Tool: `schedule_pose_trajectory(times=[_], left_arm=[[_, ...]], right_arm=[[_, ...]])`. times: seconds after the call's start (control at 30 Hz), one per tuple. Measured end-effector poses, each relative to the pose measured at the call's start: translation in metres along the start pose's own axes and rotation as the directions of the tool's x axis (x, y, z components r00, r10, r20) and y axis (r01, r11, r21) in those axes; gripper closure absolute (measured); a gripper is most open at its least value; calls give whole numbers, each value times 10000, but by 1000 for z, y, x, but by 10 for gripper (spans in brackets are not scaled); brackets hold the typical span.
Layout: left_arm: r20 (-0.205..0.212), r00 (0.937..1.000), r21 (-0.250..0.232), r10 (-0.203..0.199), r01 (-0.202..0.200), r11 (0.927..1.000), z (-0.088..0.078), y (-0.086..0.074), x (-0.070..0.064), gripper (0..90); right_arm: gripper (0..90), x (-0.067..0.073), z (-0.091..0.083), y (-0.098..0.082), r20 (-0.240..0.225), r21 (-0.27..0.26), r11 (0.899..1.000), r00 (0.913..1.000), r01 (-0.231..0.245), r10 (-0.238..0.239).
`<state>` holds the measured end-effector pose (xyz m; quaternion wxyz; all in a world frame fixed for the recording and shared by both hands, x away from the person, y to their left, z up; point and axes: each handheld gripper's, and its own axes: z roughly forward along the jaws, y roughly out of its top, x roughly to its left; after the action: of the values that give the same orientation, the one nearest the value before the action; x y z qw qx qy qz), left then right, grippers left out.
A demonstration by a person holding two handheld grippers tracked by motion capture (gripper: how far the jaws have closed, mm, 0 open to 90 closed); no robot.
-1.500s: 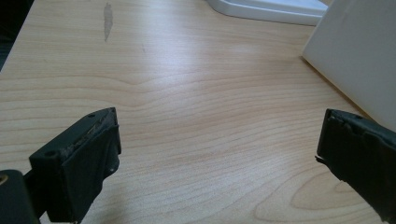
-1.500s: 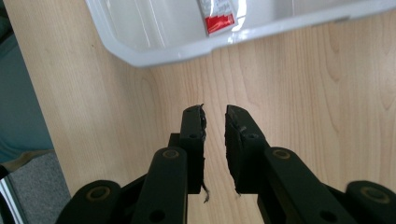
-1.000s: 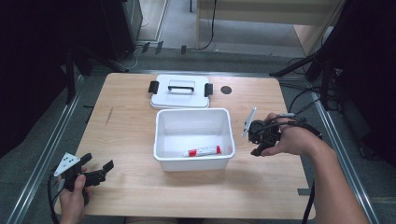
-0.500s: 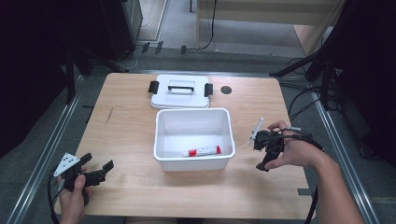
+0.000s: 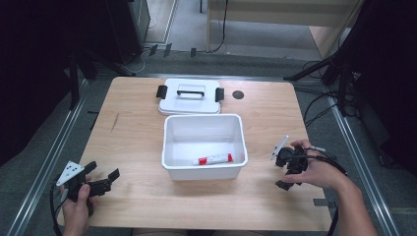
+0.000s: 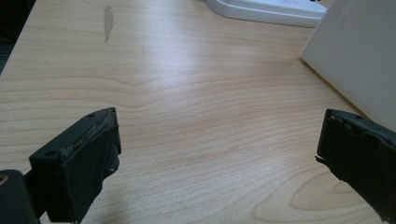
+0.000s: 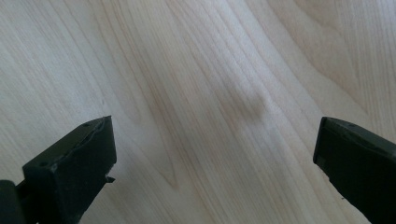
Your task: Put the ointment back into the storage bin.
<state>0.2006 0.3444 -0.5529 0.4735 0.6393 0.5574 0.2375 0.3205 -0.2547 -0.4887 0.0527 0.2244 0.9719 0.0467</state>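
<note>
Both tools are empty. Your right gripper (image 5: 287, 169) sits low over bare wood to the right of the white bin (image 5: 204, 146), jaws spread wide, nothing between them. Your left gripper (image 5: 98, 179) rests at the near left corner of the table (image 5: 133, 147), jaws equally wide apart, gripping nothing; the bin wall (image 6: 359, 56) stands ahead on its right.

The tube (image 5: 215, 158) lies flat on the bin floor, close to the near wall and a little right of centre, its long axis parallel to that wall. It is white with a red end pointing left.

The lid (image 5: 189, 98) lies just behind the bin, handle up, black latches at both ends. With the tube inside and the lid off, closing the bin appears to be the step in hand.

To do it well:
- Approach the lid from above and close the jaws across the raised handle at its middle, so the lid hangs level.
- Lift clear before moving toward yourself; the bin's far rim is just beside the lid.
- Align all four edges over the rim before lowering.
- Steady the bin with the free gripper if it slides.
</note>
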Motion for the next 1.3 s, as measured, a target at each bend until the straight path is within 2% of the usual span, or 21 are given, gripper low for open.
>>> schedule_pose_trajectory(times=[0.23, 0.4, 0.47, 0.57, 0.7, 0.77, 0.87, 0.93, 0.97, 1.07, 1.13, 1.17, 1.23, 1.3], left_arm=[[10, 10000, -12, -14, 14, 10000, 0, 0, 0, 1], [-8, 10000, -14, -10, 10, 10000, 0, 0, 0, 1], [-12, 10000, -17, 1, -1, 10000, 0, 0, 0, 1], [-12, 10000, -11, 20, -20, 10000, 0, 0, -1, 1], [-12, 10000, -8, 8, -8, 10000, 0, 0, -1, 1], [-9, 10000, -8, 9, -9, 10000, 0, 0, -1, 1], [-17, 10000, -8, 16, -16, 10000, 0, 0, -1, 1], [-22, 10000, -4, 18, -18, 10000, 0, 0, -1, 1], [-24, 10000, -12, 14, -14, 10000, 0, 0, -1, 1], [-31, 10000, -11, 19, -19, 10000, 0, 0, -1, 1], [-31, 10000, -12, 18, -18, 10000, 0, 0, -1, 1], [-31, 10000, -14, 16, -16, 10000, 0, 0, -1, 1], [-34, 10000, -12, 18, -18, 10000, 0, 0, -1, 1], [-39, 10000, -10, 17, -17, 10000, 0, 0, -1, 1]], right_arm=[[0, 3, 6, -15, 247, -381, 9987, 9991, -336, 346], [0, 5, 6, -24, 638, -1162, 9918, 9961, -530, 607], [0, 6, 5, -27, 921, -1631, 9841, 9921, -696, 854], [0, 5, 6, -34, 1034, -2606, 9585, 9837, -1157, 1469], [0, 2, 8, -46, 867, -3672, 9095, 9664, -1947, 2419], [0, 1, 11, -52, 681, -4137, 8791, 9548, -2368, 2892], [0, 0, 14, -60, 395, -4856, 8230, 9331, -2948, 3575], [0, 0, 17, -66, 193, -5214, 7848, 9149, -3349, 4033], [0, 1, 19, -68, 150, -5342, 7705, 9074, -3479, 4201], [0, 2, 28, -76, 79, -5660, 7254, 8773, -3917, 4798], [0, 3, 33, -82, 53, -5854, 6935, 8534, -4199, 5212], [0, 3, 35, -85, 77, -5970, 6759, 8394, -4321, 5435], [0, 3, 38, -91, -16, -6235, 6302, 8068, -4628, 5908], [0, 3, 40, -96, -5, -6433, 5927, 7744, -4847, 6327]])
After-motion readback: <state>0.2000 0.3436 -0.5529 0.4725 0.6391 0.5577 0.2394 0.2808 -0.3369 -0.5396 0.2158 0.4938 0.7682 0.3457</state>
